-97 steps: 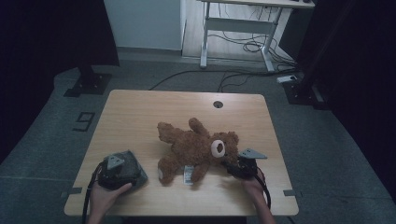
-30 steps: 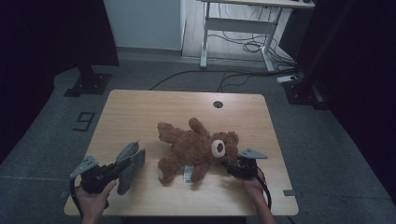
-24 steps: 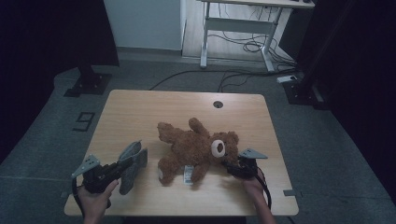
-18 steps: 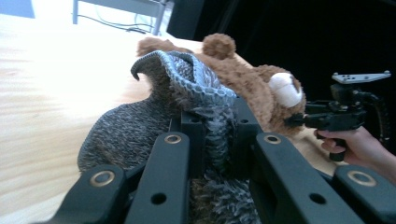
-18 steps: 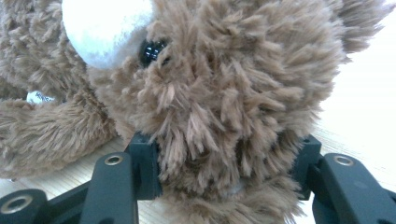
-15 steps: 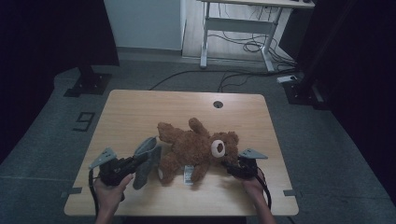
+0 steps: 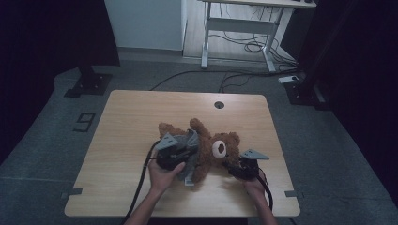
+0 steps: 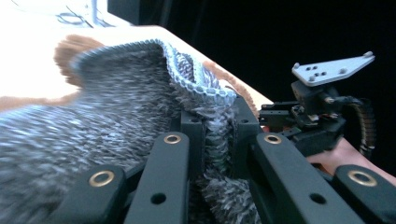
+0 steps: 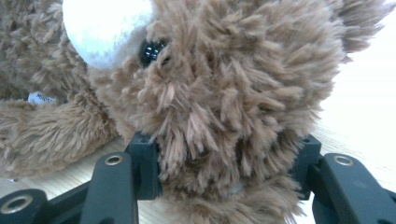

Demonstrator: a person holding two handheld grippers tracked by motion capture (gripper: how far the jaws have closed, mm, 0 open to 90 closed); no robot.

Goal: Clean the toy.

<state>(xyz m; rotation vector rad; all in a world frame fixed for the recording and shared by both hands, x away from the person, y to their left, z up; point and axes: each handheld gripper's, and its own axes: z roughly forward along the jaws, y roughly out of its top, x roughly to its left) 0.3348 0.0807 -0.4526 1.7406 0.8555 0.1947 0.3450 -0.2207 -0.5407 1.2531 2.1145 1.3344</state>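
Closest to the person, the left gripper (image 7: 180,157) has its fingers clenched on a fuzzy grey knit garment (image 8: 116,107), held right over the teddy bear (image 7: 213,147). The right gripper (image 7: 234,167) is clamped on the bear's head. The bear lies mid-tabletop (image 7: 131,117), long axis running crosswise, head toward the right, legs left.

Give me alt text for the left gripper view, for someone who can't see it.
The left gripper, jaws shut, pinches a fuzzy grey knitted garment that spreads up and to the left. Brown teddy bear fur peeks out behind it, and the right gripper sits farther off against darkness.
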